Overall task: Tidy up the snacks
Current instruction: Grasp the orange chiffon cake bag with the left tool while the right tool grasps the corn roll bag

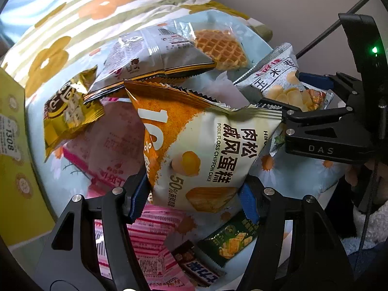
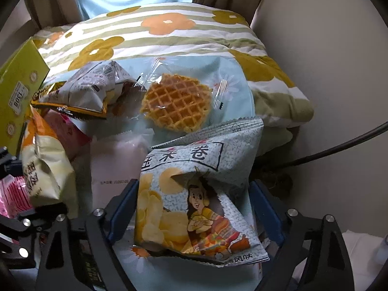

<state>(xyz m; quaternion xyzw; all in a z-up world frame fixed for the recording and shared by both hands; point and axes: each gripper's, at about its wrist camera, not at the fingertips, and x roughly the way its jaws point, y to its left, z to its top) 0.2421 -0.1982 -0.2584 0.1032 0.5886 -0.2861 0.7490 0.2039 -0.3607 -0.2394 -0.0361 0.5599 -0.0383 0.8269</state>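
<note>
A pile of snack packets lies on a pale blue daisy cloth [image 1: 298, 177]. My left gripper [image 1: 191, 186] is shut on an orange and cream pork floss chiffon cake bag [image 1: 218, 150], its blue pads pressing on the bag's lower sides. Just to its right, my right gripper [image 2: 194, 186] is shut on a grey corn roll bag [image 2: 194, 208] with a cartoon girl on it; the bag is dented between the pads. The two bags touch at their corners. A waffle [image 2: 174, 101] in clear wrap lies further back.
Around the held bags lie a grey bag [image 1: 150, 58] with a black-gold edge, a gold packet [image 1: 70, 111], pink packets [image 1: 114, 150], a green packet [image 1: 232, 240] and a dark bar [image 1: 196, 266]. A yellow-green box [image 1: 12, 145] stands at left. A flowered pillow [image 2: 169, 36] lies behind; a black cable [image 2: 339, 145] runs at right.
</note>
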